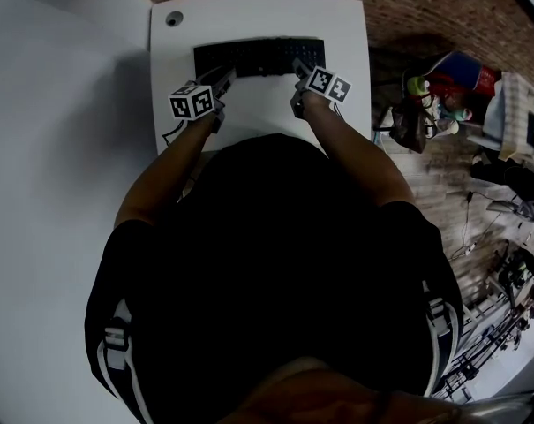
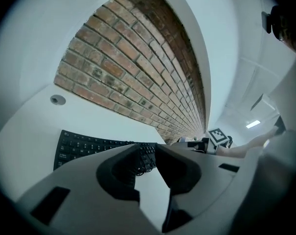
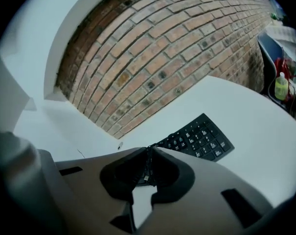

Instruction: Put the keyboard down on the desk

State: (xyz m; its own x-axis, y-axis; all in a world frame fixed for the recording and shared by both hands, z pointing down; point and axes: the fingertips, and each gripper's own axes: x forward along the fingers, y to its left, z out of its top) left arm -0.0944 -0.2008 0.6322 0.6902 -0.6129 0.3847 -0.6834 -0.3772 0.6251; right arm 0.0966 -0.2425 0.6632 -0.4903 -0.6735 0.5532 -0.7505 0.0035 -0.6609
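Our right gripper is closing its jaws, and they pinch the near edge of the keyboard. Our left gripper is closing too, with that edge between its jaws but not yet clamped. The keyboard lies flat, keys up, on the far part of the desk. Its long axis runs left to right, number pad at the right end. We judge that the lift and set-down are not yet done.

The head view is dim with black corners. The desk is brightest at twelve o'clock, and clutter at three o'clock is smeared. The gripper views are brighter: fisheye bends the brick wall, and a ceiling light glows at three o'clock.
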